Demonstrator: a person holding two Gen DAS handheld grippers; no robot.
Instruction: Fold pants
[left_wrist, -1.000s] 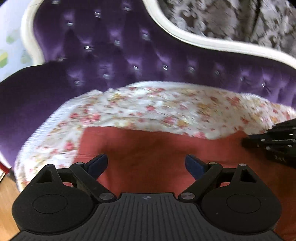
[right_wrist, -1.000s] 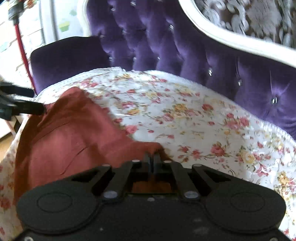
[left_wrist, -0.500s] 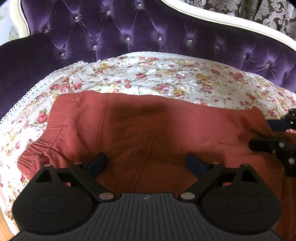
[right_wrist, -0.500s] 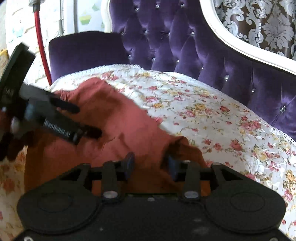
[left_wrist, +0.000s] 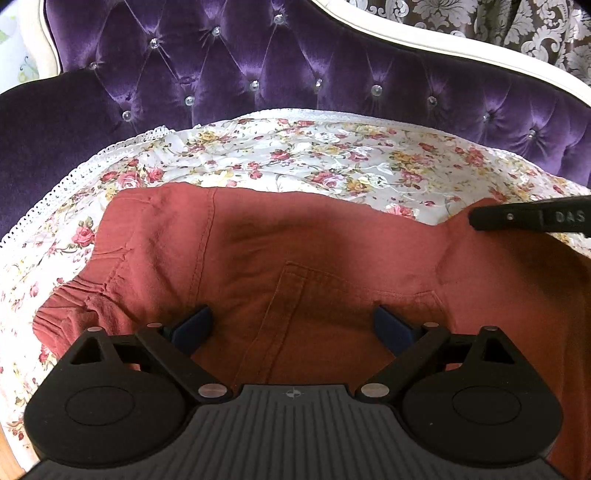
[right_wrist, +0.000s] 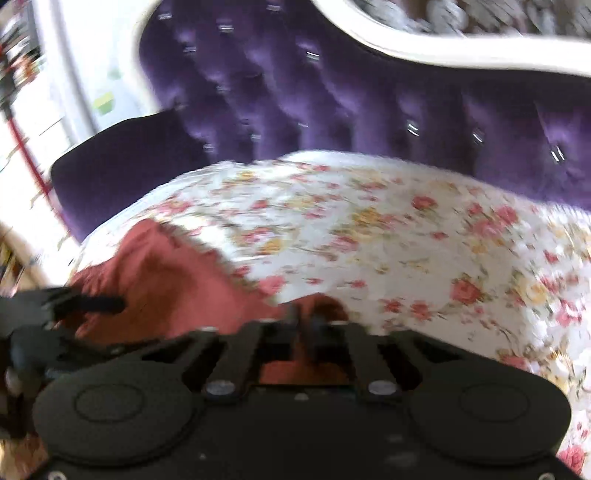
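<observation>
Since a second ago our left gripper (left_wrist: 293, 326) has dropped closer to the pants (left_wrist: 332, 266), so the rust-red cloth now fills most of its view, pocket seam and gathered waistband plain to see. Our right gripper (right_wrist: 304, 321) let go and bit again: half a second back its jaws stood apart over a raised fold, and they have just closed to nothing, pinching that fold of the pants (right_wrist: 177, 288) between the pads. The right wrist view is smeared with motion, so we cannot make out how much cloth is caught.

Our left gripper's jaws stand about as wide as they go, blue pads (left_wrist: 194, 328) apart over the cloth, pressing on nothing.

We see the pants lying spread on the floral cover (left_wrist: 332, 158), which is draped over the seat of the purple tufted sofa (left_wrist: 258, 66). In the left wrist view the right gripper's black finger (left_wrist: 532, 218) reaches in from the right edge, at the far corner of the cloth. We find no container in either view.
</observation>
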